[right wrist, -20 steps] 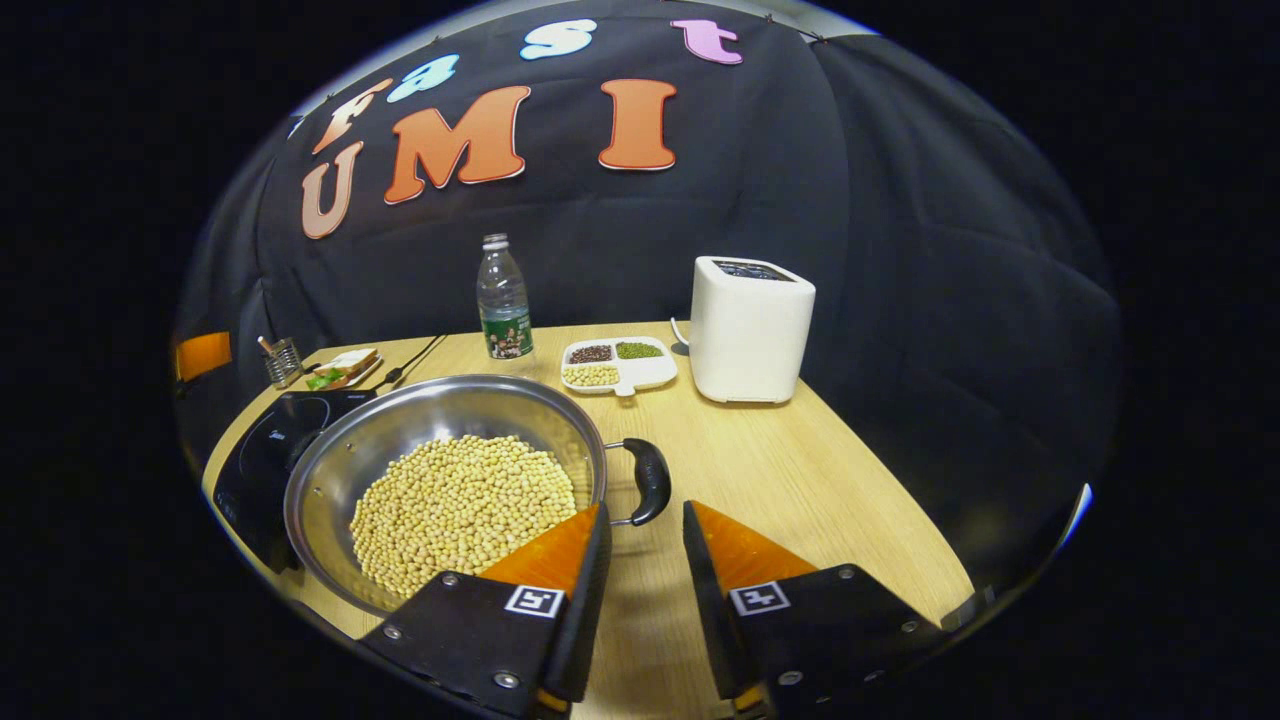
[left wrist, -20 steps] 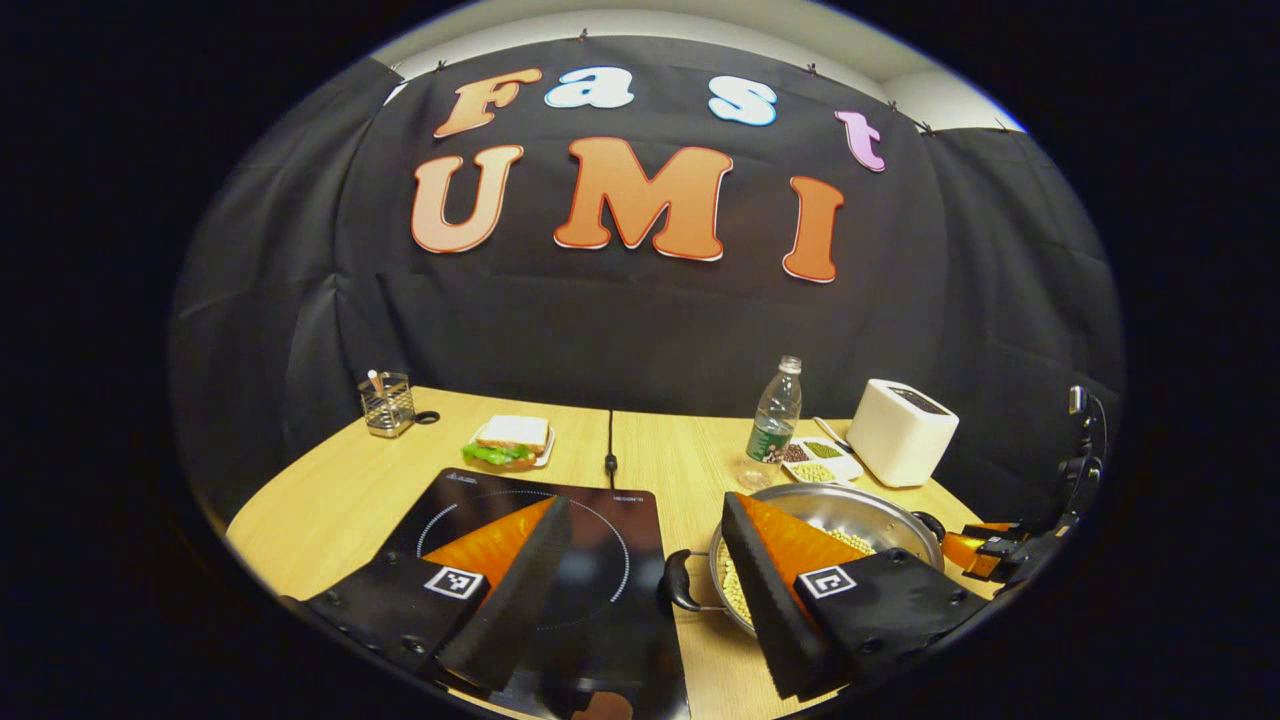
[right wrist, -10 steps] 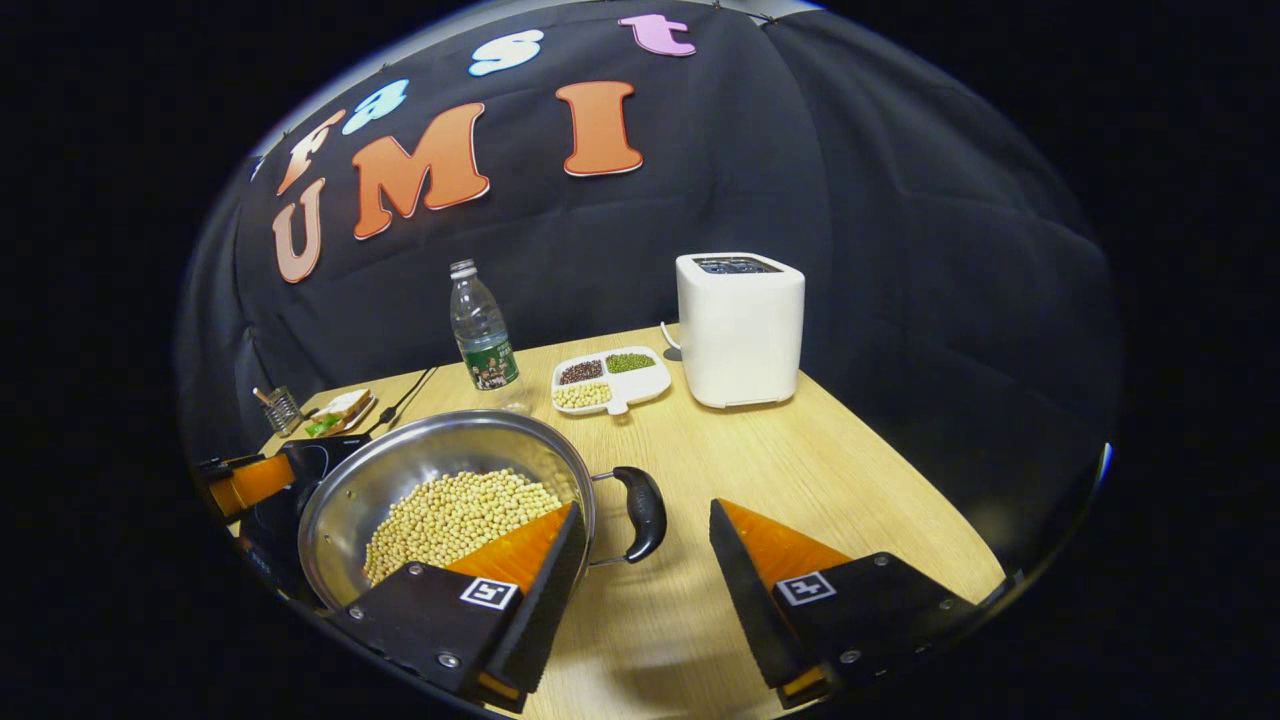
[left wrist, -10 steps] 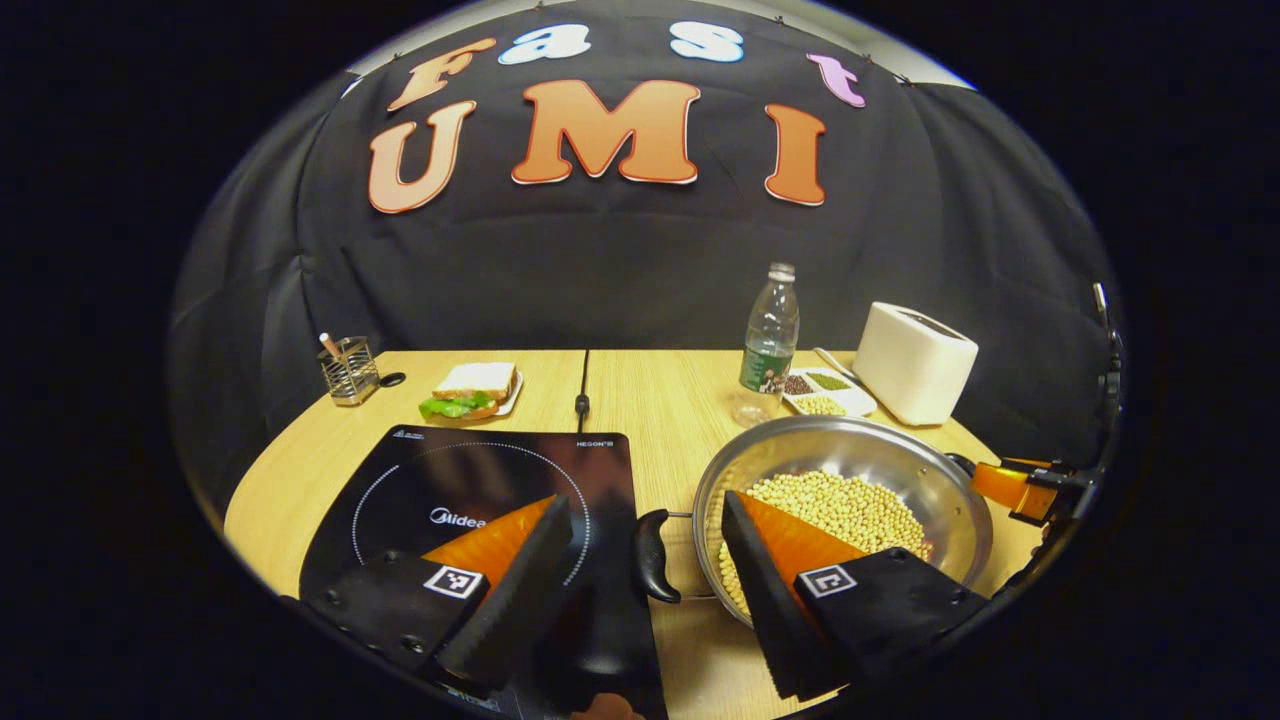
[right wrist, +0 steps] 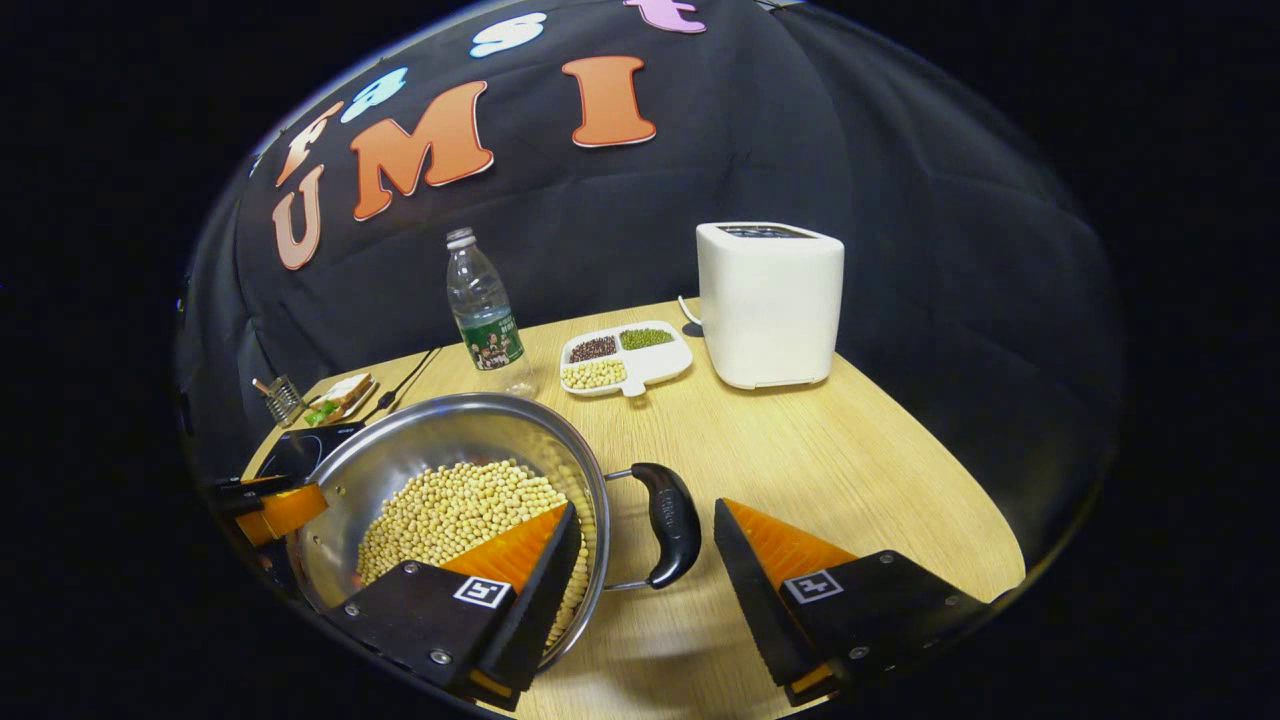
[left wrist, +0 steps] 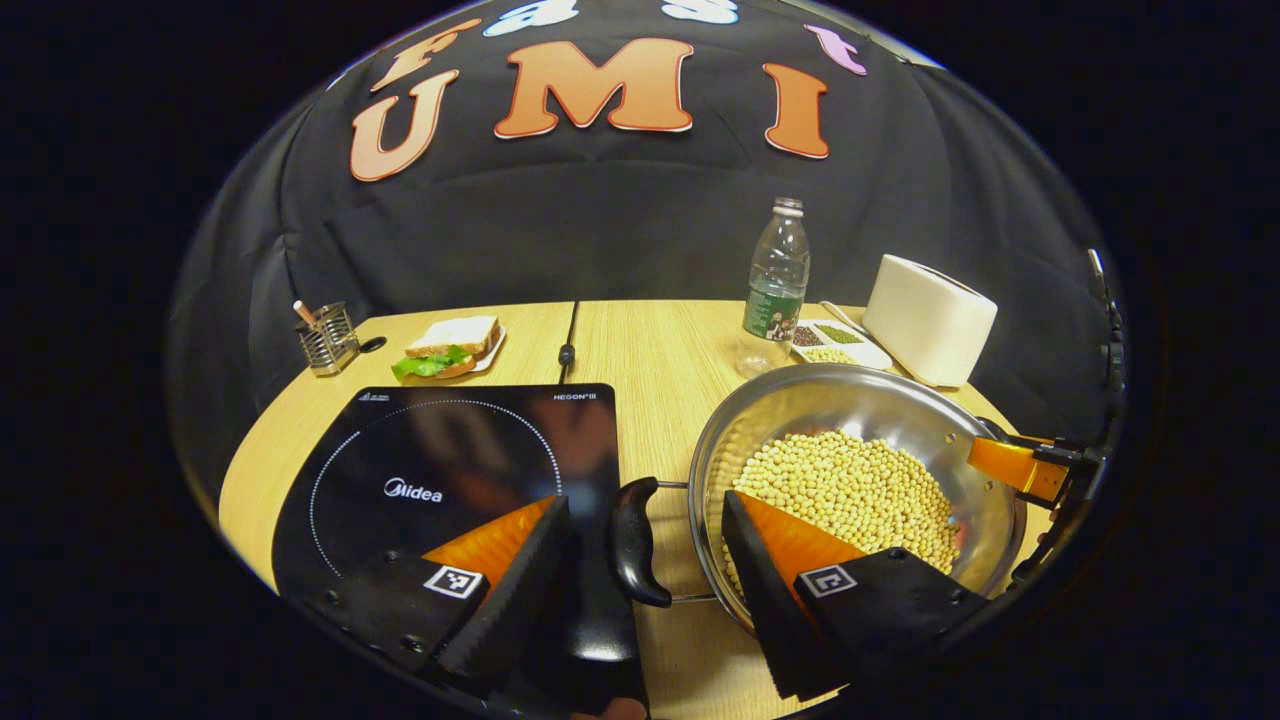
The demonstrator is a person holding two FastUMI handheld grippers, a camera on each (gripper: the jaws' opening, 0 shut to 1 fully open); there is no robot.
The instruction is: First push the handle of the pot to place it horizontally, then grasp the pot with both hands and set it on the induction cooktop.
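Pot (left wrist: 850,470) of beans sits just right of induction cooktop (left wrist: 440,470). Left gripper (left wrist: 640,590) and right gripper (right wrist: 640,580) jaws spread, each straddling a handle; pinch both evenly, lift level.

Pot (left wrist: 850,400): polished, reflective metal; handles (right wrist: 668,524) glossy black plastic. Induction cooktop (left wrist: 440,470): glossy black glass-like surface. Table (right wrist: 800,450): matt light wood grain. Toaster (right wrist: 770,300): matt white plastic. Bottle (left wrist: 772,290): clear plastic.

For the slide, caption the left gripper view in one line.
Open left claw straddles one black handle of the bean-filled pot, beside the induction cooktop.
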